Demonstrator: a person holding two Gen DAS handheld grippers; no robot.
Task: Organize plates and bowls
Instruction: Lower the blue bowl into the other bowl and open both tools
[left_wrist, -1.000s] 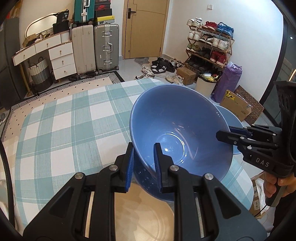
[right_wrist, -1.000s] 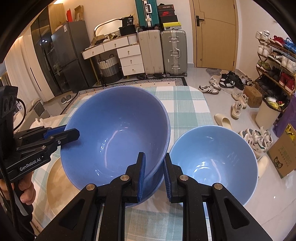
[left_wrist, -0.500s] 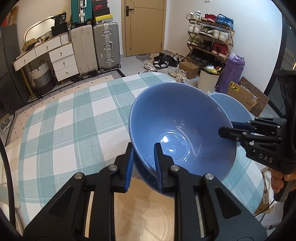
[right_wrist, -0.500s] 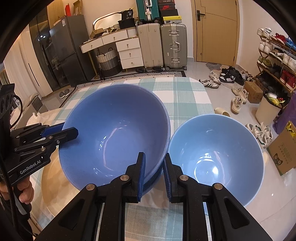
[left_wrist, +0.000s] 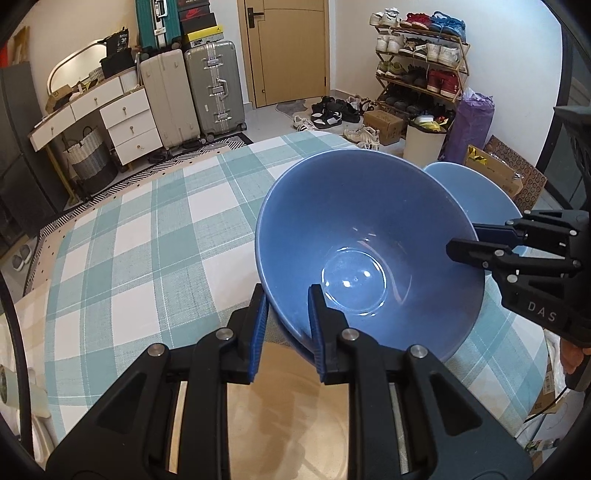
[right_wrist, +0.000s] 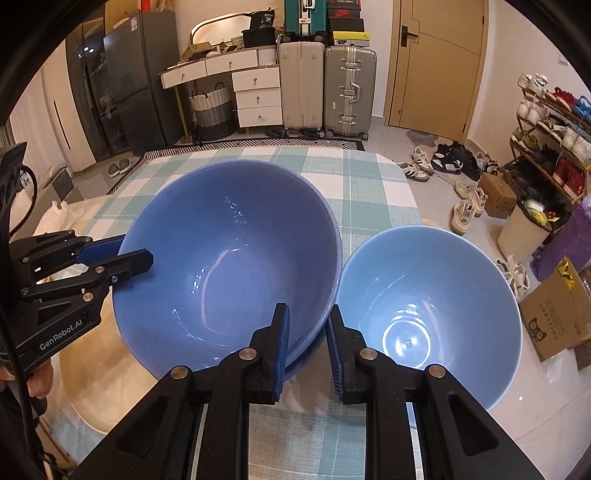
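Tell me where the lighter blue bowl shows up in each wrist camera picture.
Left wrist: the lighter blue bowl peeks out at right, behind the dark blue bowl.
Right wrist: it fills the lower right, beside the dark blue bowl.
Shared landmark: the silver suitcase by the door.

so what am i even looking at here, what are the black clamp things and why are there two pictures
No robot here: a person holds a pair of hand-held tongs in each hand, each with a camera looking along its fingers. One picture comes from the left tongs, the other from the right tongs. Both pairs are clamped on the rim of the dark blue bowl, one on each side. Beside it a lighter blue bowl sits on the checked tablecloth, and a pale wooden plate lies near the person.
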